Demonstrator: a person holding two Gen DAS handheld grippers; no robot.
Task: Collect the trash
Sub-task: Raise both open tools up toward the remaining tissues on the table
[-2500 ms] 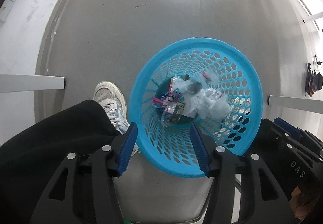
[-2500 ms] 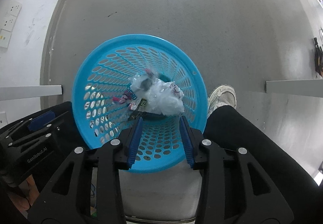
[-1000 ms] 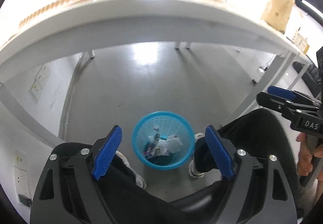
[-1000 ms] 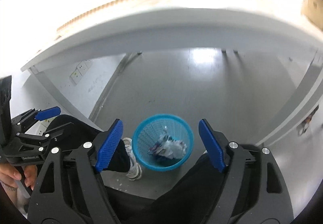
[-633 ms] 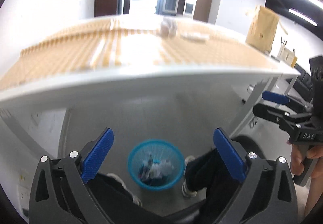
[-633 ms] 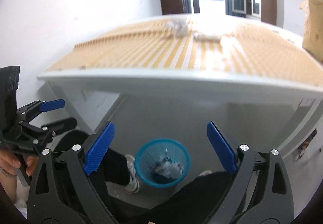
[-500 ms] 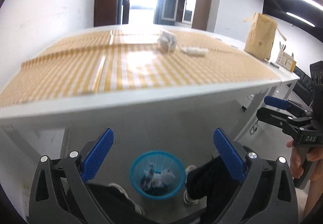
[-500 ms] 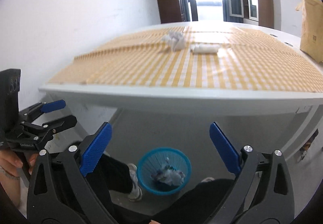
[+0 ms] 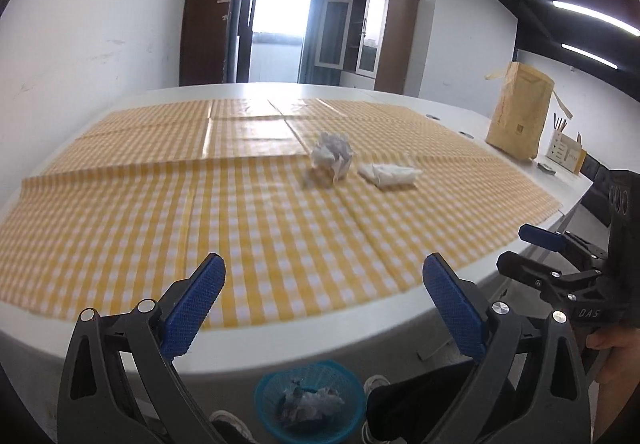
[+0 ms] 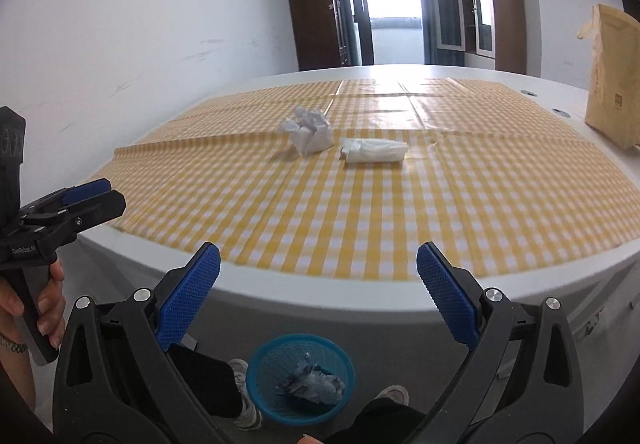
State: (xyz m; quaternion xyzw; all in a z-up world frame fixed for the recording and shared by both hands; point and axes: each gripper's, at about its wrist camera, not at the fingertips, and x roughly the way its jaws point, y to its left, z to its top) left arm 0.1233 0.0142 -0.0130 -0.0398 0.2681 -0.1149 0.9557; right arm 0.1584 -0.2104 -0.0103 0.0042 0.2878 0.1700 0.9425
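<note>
A crumpled white paper ball (image 9: 332, 155) and a flat rolled white tissue (image 9: 389, 175) lie side by side on the yellow checked tablecloth (image 9: 240, 212), far from me. They also show in the right wrist view: the ball (image 10: 307, 129) and the tissue (image 10: 374, 151). My left gripper (image 9: 324, 280) is open and empty above the table's near edge. My right gripper (image 10: 318, 268) is open and empty too. A blue basket (image 9: 310, 396) holding trash stands on the floor below, between the person's feet; it also shows in the right wrist view (image 10: 300, 380).
A brown paper bag (image 9: 520, 110) and a small pen holder (image 9: 566, 152) stand at the table's far right. The right gripper appears at the right of the left view (image 9: 568, 268); the left one at the left of the right view (image 10: 60, 212). A white wall runs along the left.
Both grippers have risen from just over the basket under the table to above the table edge and opened wide. The tabletop with the two paper pieces has come into view.
</note>
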